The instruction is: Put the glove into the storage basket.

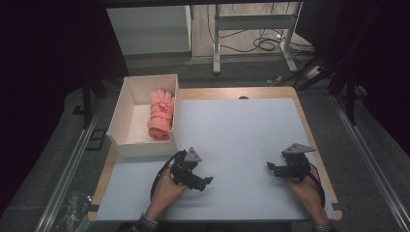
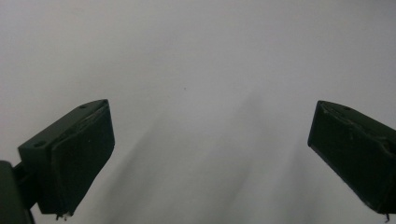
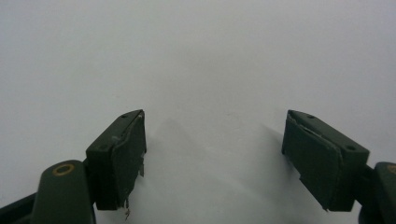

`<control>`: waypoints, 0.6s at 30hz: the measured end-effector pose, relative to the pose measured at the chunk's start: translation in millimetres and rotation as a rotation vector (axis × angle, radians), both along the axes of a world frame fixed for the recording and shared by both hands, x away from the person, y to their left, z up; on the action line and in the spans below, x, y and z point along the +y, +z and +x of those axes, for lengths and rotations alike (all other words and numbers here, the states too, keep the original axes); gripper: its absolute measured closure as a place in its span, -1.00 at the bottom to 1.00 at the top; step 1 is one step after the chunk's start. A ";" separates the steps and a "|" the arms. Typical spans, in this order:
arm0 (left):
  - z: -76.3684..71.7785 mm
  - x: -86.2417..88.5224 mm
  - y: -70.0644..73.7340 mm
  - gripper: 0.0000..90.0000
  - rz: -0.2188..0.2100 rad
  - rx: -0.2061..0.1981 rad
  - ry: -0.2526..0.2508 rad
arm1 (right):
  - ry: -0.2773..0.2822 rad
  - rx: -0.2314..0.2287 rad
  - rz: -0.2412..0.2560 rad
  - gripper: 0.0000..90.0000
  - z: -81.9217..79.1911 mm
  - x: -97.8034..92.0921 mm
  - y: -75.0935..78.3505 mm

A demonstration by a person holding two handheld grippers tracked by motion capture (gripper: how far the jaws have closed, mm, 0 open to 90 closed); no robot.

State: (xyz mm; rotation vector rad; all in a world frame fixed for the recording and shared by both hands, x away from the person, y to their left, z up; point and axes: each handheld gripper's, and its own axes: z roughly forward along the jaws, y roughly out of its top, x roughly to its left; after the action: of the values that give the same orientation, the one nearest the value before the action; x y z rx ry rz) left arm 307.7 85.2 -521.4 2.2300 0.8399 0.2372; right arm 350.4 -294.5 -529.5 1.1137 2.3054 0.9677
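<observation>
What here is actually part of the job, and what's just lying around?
Part of the job:
pink gloves
white box
left gripper, open
right gripper, open

Just lying about:
plastic wrap on the floor
cables beyond the table
metal frame

Parted jaws over pale table [image 3: 196, 56]

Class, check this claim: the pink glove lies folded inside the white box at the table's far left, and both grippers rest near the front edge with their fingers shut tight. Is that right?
Not quite. The pink glove does lie in the white box, but the left gripper and right gripper are open: each gripper view shows its fingers wide apart over bare table.
</observation>
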 end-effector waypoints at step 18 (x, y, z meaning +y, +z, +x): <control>1.1 -12.3 -20.0 -0.98 0.014 0.028 -0.022 | 0.000 0.000 0.000 -0.51 0.0 0.0 0.0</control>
State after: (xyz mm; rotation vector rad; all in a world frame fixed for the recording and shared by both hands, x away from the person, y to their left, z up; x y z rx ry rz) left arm 308.8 72.9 -541.4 2.2594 0.8302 0.2029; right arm 350.4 -294.5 -529.5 1.1131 2.3057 0.9676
